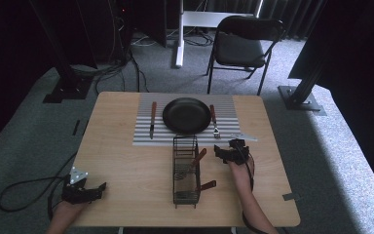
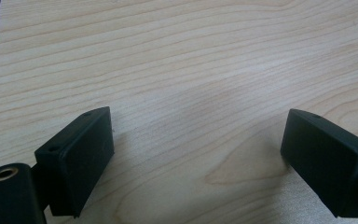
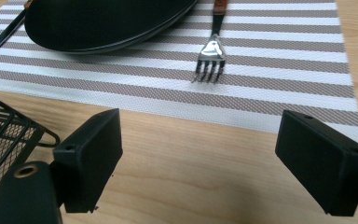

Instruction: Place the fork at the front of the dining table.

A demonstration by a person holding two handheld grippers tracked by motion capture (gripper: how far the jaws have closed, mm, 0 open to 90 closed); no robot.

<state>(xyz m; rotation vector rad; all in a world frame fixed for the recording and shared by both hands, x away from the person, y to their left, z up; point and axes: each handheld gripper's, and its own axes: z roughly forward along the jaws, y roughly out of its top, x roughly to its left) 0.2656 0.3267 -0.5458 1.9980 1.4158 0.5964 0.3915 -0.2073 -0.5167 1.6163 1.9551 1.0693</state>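
A black plate lies on a striped placemat at the table's far side. Left of it rests a wooden-handled knife; right of it a fork, whose tines point at my right gripper. A black wire caddy stands mid-table holding two wooden-handled utensils. My right gripper hovers open over bare wood just short of the mat, beside the caddy. My left gripper rests open at the near left corner above bare tabletop.
The wooden table has free room left of the caddy. A folding chair stands beyond the far edge. Cables trail on the carpet at the left. Black frame posts stand at both sides.
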